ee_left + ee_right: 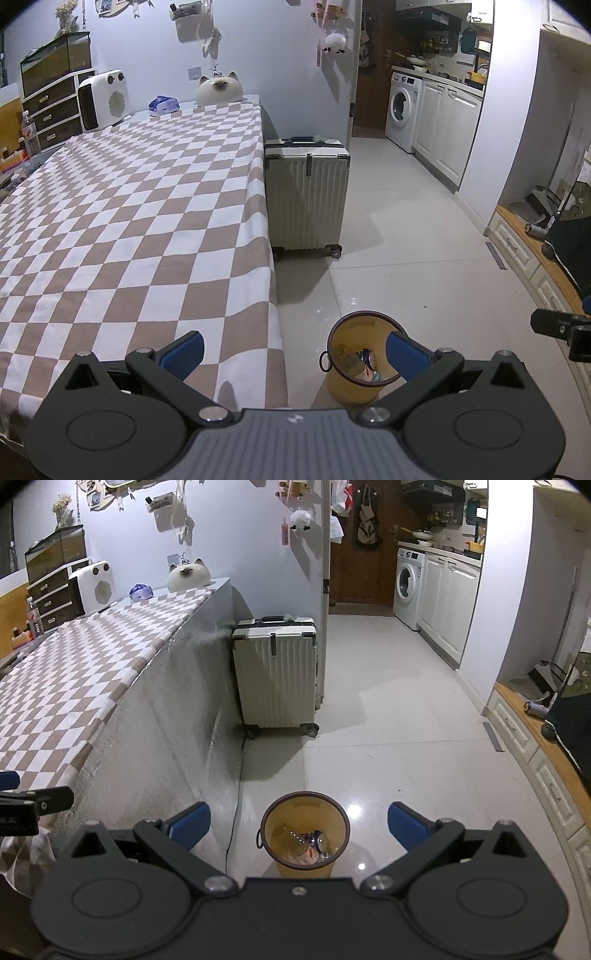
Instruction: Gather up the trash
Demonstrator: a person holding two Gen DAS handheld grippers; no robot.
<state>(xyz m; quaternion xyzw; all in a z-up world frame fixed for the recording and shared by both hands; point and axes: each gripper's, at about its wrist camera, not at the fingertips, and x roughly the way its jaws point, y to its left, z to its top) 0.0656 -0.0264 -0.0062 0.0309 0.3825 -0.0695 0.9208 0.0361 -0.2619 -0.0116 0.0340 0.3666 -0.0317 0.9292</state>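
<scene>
- Left gripper point(293, 352): blue-padded fingers point(183, 352) spread wide, nothing between them. The left finger hangs over the checkered tablecloth point(129, 221); the right finger overlaps the rim of the yellow waste bin point(345, 391) in the left wrist view.
- Right gripper point(299, 825): fingers equally wide apart and empty, with the waste bin point(304, 867) on the floor between and below them.
- Trash: a crushed drink can point(317, 842), a clear plastic bottle point(288, 836) and some wrapper-like scraps lie inside the bin. No loose litter shows on the cloth ahead of the left fingers or on the tiles point(406, 738) ahead of the right ones; by this evidence the collection appears largely done.
- Far beyond the left fingertips, at the table's far end: a blue-and-white packet point(164, 104), a cat-shaped ornament point(220, 88) and a white heater point(103, 99). Whether the packet is trash cannot be told.
- Hazard 1: a low sweep of either gripper could strike the light bin's rim and tip it, spilling the contents.
- Hazard 2: the left finger could snag the cloth edge and drag it.
- Hazard 3: mistaking the packet for litter.
</scene>
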